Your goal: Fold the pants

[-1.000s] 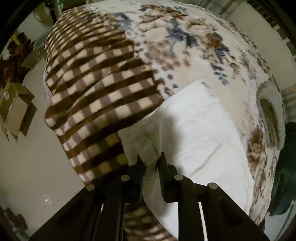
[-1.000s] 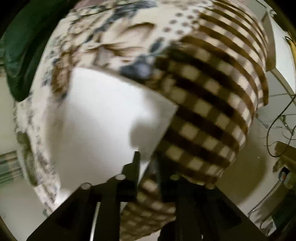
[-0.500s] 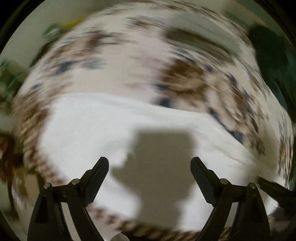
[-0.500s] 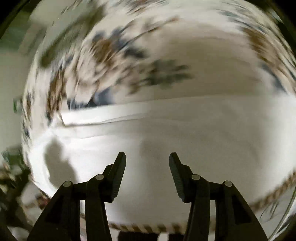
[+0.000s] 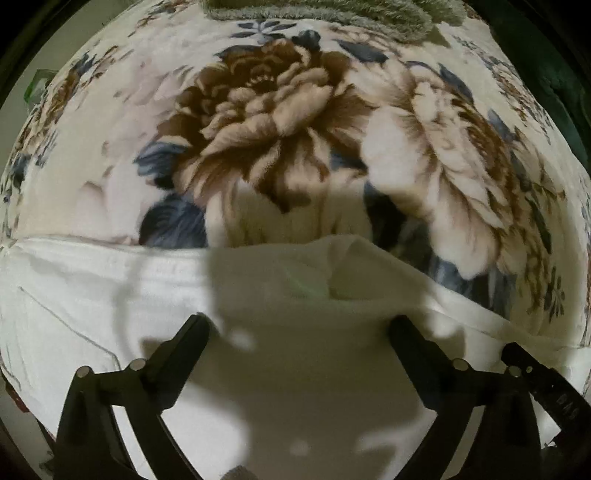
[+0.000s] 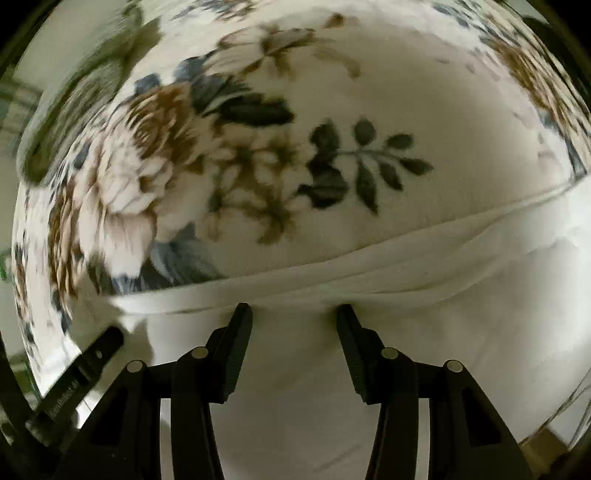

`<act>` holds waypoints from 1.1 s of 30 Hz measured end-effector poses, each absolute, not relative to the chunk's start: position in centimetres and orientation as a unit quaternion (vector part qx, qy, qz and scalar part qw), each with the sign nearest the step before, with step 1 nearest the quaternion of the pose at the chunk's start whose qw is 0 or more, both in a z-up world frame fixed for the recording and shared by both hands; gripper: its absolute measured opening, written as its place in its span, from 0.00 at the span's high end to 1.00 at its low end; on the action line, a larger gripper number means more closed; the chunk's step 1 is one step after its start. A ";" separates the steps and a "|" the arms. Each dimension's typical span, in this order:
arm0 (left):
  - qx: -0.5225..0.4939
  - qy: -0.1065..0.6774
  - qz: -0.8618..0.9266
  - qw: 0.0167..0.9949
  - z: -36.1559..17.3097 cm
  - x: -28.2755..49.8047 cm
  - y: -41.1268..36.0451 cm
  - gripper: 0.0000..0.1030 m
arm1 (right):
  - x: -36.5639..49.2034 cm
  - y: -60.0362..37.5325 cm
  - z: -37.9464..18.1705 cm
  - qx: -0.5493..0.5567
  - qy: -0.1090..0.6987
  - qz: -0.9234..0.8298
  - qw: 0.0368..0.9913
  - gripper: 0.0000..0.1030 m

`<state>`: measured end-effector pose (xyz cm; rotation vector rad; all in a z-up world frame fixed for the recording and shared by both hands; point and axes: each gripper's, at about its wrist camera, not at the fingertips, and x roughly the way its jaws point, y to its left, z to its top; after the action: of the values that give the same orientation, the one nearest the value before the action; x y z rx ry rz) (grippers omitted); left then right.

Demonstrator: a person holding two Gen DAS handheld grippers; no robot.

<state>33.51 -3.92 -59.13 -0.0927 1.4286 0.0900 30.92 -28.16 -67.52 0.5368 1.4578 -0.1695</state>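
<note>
White pants [image 5: 110, 295] lie flat on a floral blanket [image 5: 277, 110], their upper edge running across the view with a small raised fold at the middle. My left gripper [image 5: 299, 321] points down over them; its jaws are opening, stand very wide, and no cloth is pinched between them. In the right wrist view the pants [image 6: 461, 295] fill the lower half. My right gripper [image 6: 293, 310] stands half open just above their folded edge, its fingertips [image 6: 242, 317] near the cloth without pinching it. The two grippers are side by side.
A fuzzy green-grey cloth [image 5: 314, 14] lies at the blanket's far edge and a dark green fabric [image 5: 535, 55] at the right. The right gripper's black side [image 5: 535, 384] shows at lower right. The left gripper's bar [image 6: 85, 369] shows at lower left.
Both grippers let go of the pants' corner near the checked blanket, swung across and turned to the pants' long edge on the floral part. The left jaws opened wide; the right jaws widened.
</note>
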 end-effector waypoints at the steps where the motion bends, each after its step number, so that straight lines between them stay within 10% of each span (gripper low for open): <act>1: -0.033 0.654 0.040 0.754 -59.3 33.8 -4.1 0.00 | 31.0 -28.5 -67.7 0.245 0.659 -0.079 0.707 0.49; 15: -0.019 0.631 0.012 0.775 -51.5 26.2 -10.6 0.00 | 14.2 -51.4 -62.9 0.448 0.564 -0.120 0.683 0.44; 33: 0.019 0.657 0.049 0.752 -60.1 19.4 -22.2 0.00 | 7.1 -67.8 -75.0 0.654 0.396 -0.019 0.644 0.46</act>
<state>19.40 -22.21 -60.14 0.0410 1.4338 0.1065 7.12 -67.84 -74.98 1.4898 0.9021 -0.0430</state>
